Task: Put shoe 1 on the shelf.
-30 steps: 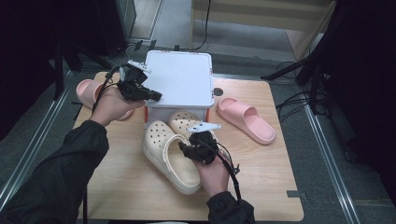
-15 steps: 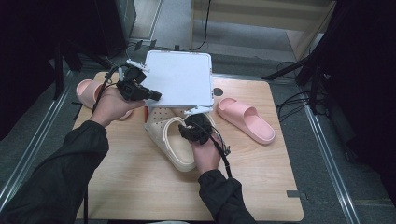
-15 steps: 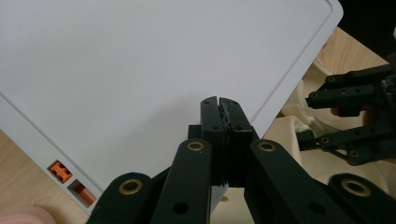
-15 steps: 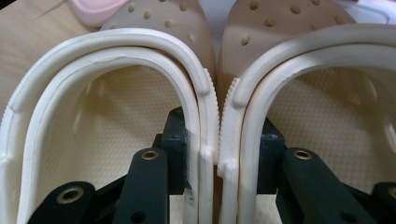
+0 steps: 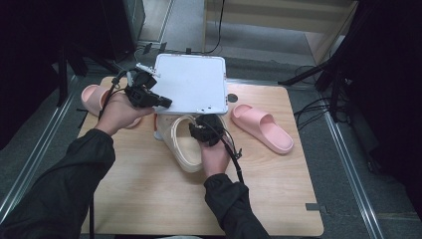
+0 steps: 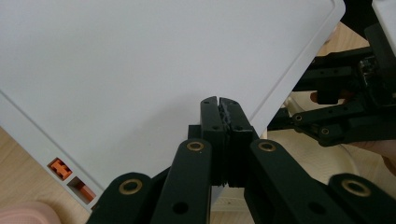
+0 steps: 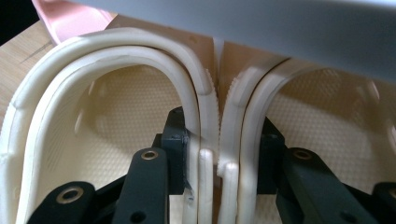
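Fingers (image 7: 280, 154) of right gripper (image 7: 219, 154) pinching cream clogs (image 5: 185, 144) together, left gripper (image 6: 219, 116) — clamping white lid (image 5: 191, 82)

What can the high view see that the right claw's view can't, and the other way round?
High view: the wooden table all around, and the left claw pinching the white lid by its edge. Right gripper view: up close, the right claw squeezing the inner walls of the two cream clogs together, plus their dotted insides. Both: the clogs, the lid hanging over them, and a pink slipper.
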Demonstrator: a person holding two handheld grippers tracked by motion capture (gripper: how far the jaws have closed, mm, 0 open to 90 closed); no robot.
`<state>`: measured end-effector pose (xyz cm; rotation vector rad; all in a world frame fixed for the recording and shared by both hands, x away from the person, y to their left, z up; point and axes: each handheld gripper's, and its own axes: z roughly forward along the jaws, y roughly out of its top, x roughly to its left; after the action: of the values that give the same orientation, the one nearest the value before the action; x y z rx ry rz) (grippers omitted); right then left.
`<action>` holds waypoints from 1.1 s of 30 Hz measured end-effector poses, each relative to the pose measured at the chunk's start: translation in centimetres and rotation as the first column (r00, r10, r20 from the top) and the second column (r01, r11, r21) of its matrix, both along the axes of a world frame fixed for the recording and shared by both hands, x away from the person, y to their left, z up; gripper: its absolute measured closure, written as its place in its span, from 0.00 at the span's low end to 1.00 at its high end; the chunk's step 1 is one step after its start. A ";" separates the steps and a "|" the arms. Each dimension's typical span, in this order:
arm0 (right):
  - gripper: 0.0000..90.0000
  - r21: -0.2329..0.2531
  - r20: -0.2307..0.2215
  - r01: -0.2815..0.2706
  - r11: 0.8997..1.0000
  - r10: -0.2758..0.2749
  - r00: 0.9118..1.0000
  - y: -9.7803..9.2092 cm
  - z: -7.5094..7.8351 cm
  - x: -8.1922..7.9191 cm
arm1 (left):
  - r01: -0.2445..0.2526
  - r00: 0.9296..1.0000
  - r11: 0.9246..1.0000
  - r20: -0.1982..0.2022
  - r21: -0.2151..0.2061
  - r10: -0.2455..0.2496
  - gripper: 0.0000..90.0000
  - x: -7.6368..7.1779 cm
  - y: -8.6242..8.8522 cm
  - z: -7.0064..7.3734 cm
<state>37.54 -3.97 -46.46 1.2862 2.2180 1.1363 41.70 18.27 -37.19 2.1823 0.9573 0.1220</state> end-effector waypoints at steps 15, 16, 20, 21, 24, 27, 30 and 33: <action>0.71 -0.023 -0.010 0.010 1.000 -0.010 1.000 0.7 -2.5 0.0 | -0.010 1.000 1.000 -0.003 -0.013 0.010 0.99 -0.1 0.1 -0.1; 0.70 -0.023 -0.016 0.003 1.000 -0.003 1.000 0.7 -2.6 0.0 | -0.009 1.000 1.000 -0.004 -0.014 0.009 0.99 -0.1 0.2 -0.1; 0.67 -0.002 -0.040 -0.017 1.000 0.017 0.999 0.3 -2.6 -0.1 | -0.010 1.000 1.000 -0.002 -0.009 0.010 0.99 -0.1 -0.1 0.0; 0.65 -0.002 -0.036 -0.018 1.000 0.018 0.999 0.2 -2.6 -0.2 | -0.007 1.000 1.000 -0.002 -0.004 0.007 0.99 -0.1 -0.1 0.0; 0.62 -0.003 -0.039 -0.023 1.000 0.023 0.999 0.1 -2.5 -0.3 | -0.007 1.000 1.000 -0.003 -0.003 0.007 0.99 -0.1 -0.1 0.0; 0.61 0.013 -0.030 -0.030 0.999 0.030 0.999 -0.3 -2.2 -0.6 | -0.009 1.000 1.000 -0.005 -0.006 0.009 0.99 -0.1 -0.1 0.0; 0.59 0.006 -0.059 -0.051 0.999 0.051 0.997 -0.9 -2.0 -1.0 | -0.009 1.000 1.000 -0.003 -0.003 0.009 0.99 -0.1 -0.1 0.0; 0.60 -0.003 -0.065 -0.068 0.998 0.068 0.996 -1.5 -1.8 -1.5 | -0.009 1.000 1.000 -0.001 0.003 0.009 0.99 -0.1 -0.2 0.0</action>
<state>36.07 -5.46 -48.22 1.2715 2.3269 1.1276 41.62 18.05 -37.16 2.1814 0.9682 0.1273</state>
